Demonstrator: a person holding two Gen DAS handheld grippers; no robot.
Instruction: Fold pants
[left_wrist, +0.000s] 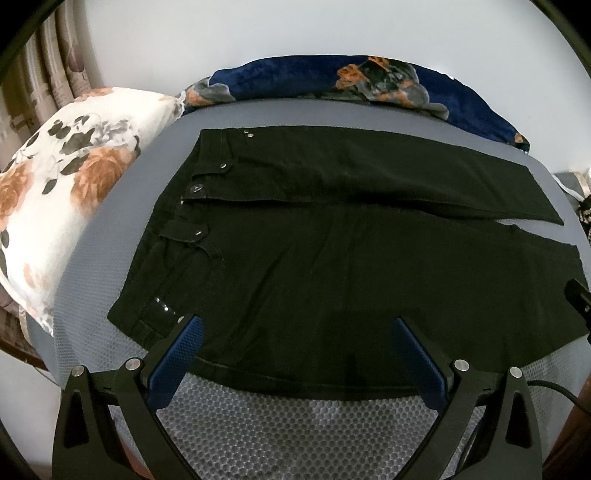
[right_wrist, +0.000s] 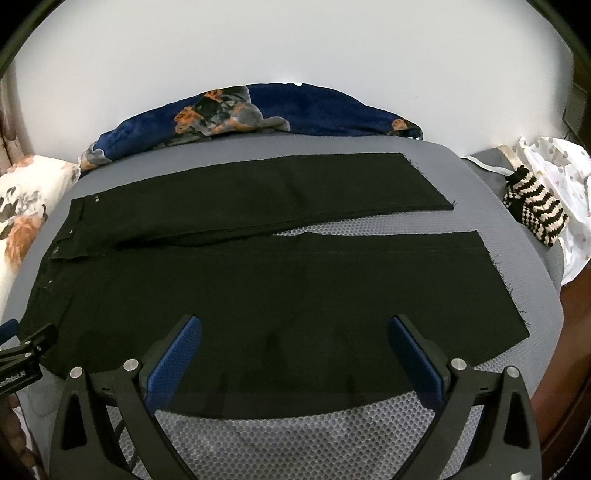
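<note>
The black pants (left_wrist: 314, 266) are laid flat on a grey mesh mat (left_wrist: 295, 435), with the long axis running left to right: the waistband is pointed left toward a flowered pillow (left_wrist: 62, 177), the leg ends right. The legs are parted slightly near the hems. Metal buttons are seen at the waist. The left gripper (left_wrist: 297, 332) and right gripper (right_wrist: 295, 330) are held wide open above the near edge, with nothing gripped.
</note>
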